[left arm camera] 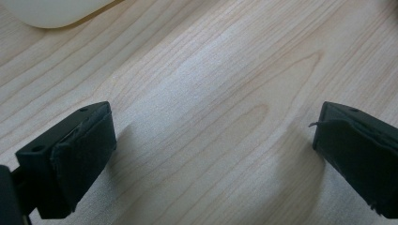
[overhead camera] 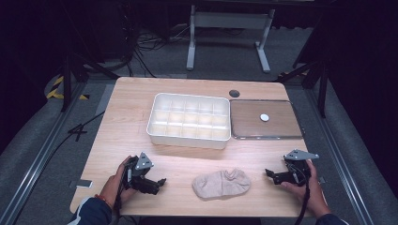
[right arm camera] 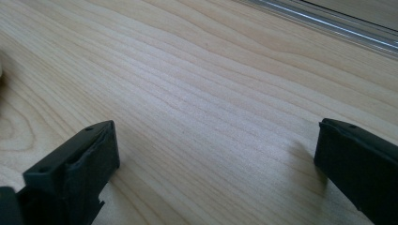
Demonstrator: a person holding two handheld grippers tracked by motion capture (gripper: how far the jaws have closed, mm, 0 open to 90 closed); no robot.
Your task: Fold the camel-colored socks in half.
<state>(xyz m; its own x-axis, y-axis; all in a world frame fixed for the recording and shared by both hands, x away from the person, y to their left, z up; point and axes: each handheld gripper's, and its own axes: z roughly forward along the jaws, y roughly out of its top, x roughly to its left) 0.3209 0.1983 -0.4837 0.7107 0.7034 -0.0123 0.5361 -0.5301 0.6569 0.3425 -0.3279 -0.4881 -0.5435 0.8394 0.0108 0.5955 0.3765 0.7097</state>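
A beige sock lies crumpled on the wooden table near its front edge, between my two grippers. My left gripper rests low at the front left, held in a hand, its jaws wide apart over bare wood. At the front right my right gripper points left toward the sock, a short gap away, also open with nothing between the jaws. A white divided box with several compartments stands at the middle of the table.
A shallow metal-rimmed tray holding a small white disc sits right of the box. A dark round grommet is behind it. A white corner of the box shows ahead of the left gripper. The tray's metal edge runs past the right gripper.
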